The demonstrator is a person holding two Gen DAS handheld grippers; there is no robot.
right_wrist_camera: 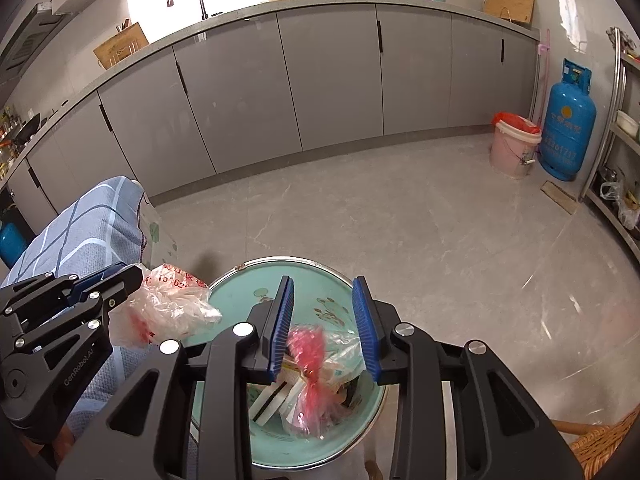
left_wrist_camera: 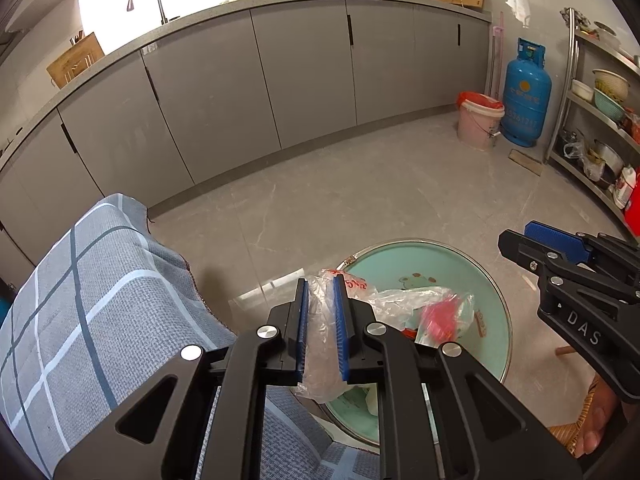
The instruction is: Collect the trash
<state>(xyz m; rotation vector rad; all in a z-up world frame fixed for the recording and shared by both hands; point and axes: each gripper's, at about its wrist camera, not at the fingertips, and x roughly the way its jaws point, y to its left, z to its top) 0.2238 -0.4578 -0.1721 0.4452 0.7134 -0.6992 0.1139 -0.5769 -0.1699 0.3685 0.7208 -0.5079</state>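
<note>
Clear crumpled plastic bag (left_wrist_camera: 320, 332) sits clamped in the left tool (left_wrist_camera: 320, 328) beside the mint-green basin (right_wrist_camera: 236, 292), above whose trash (right_wrist_camera: 316, 376) the right tool (right_wrist_camera: 322, 328) hangs spread wide.

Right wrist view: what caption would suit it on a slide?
Open right gripper poised over a green basin of trash, while the left gripper holds a clear plastic bag.

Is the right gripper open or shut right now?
Open. The right gripper has its blue fingers spread wide above the teal basin, gripping nothing; the pink bag lies loose below.
</note>
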